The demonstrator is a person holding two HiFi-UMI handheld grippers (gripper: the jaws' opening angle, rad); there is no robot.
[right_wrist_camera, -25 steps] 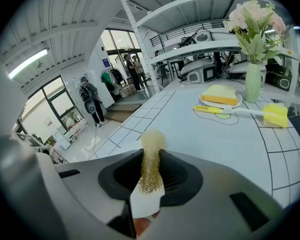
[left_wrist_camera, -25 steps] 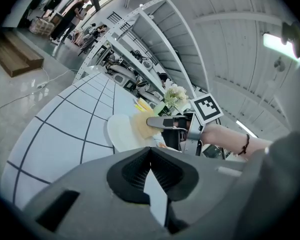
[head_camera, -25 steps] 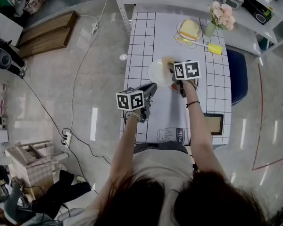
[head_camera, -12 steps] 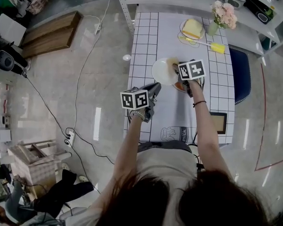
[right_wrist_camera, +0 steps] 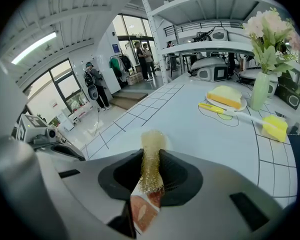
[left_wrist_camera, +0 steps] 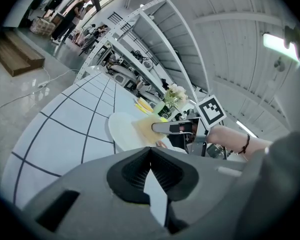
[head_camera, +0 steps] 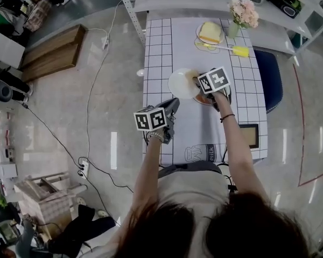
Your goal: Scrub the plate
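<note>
1. Scrubbing looks to be under way. The right gripper (right_wrist_camera: 150,170) has its jaws pinched tight on a golden mesh scrubber (right_wrist_camera: 152,140) and holds it at the right-hand edge of the plate (head_camera: 181,83).
2. From above it is hard to tell whether the scrubber presses on the plate; it seems to be touching or just over it.
3. The left gripper (left_wrist_camera: 150,153) hangs near the plate, jaws together and empty.
4. The next move calls for rubbing the scrubber across the plate's face. Nothing steadies the plate, so it may slide.
5. The plate is white, round and apparently bare, lying flat around the middle of the gridded table (head_camera: 199,128).
</note>
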